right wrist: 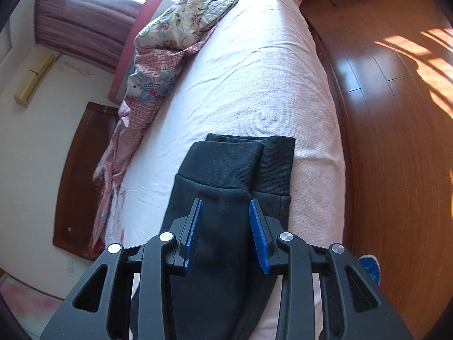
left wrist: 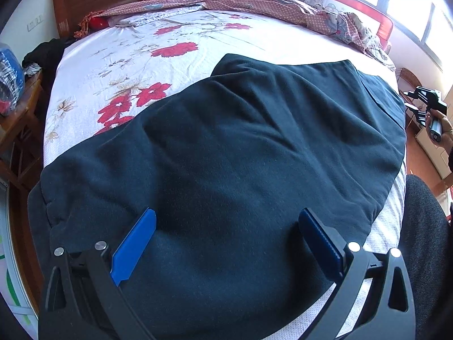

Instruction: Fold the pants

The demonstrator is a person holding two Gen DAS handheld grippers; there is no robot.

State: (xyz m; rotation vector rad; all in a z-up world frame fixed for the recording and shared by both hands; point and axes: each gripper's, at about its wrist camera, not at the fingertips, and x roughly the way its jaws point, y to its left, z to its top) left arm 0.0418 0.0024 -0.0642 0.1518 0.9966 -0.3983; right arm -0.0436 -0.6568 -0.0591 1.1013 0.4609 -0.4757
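Left gripper hovers low over the dark pants, fingers spread wide, empty; right gripper (tilted toward the cuffs) half-parted, gripping nothing.

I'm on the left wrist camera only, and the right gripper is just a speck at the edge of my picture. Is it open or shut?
Observer: Open. The right gripper has its jaws apart over the pants, with no cloth pinched.
Operator: What is it aimed at?
Observer: The leg ends. The upper cuff lies on the lower cuff, which sticks out on the floor side.
Operator: Anything on the floor on that side?
Observer: A blue shoe on the wooden floor beside the bed.
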